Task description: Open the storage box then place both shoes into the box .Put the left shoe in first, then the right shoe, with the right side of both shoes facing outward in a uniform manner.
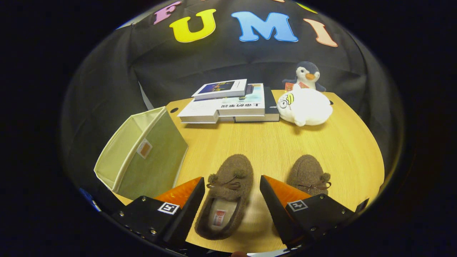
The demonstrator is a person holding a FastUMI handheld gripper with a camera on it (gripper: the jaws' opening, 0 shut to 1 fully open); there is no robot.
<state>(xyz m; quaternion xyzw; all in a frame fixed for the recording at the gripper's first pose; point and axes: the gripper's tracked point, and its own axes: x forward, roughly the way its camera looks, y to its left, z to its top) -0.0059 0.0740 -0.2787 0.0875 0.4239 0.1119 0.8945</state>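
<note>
Two brown fuzzy slippers with small bows lie on the wooden table (271, 142), toes pointing away from me. The left shoe (228, 185) lies between my fingers, its heel opening toward me. The right shoe (309, 173) sits just past the right finger, partly hidden by it. My gripper (232, 187) is open, its fingers spread wide on either side of the left shoe without touching it. A pale green fabric storage box (142, 153) stands at the table's left edge, tilted, its open top facing up and to the left.
A stack of books (232, 101) lies at the far side of the table. To their right rest a white plush toy (305, 105) and a penguin plush (307, 76) behind it. Bare wood lies between the shoes and the books.
</note>
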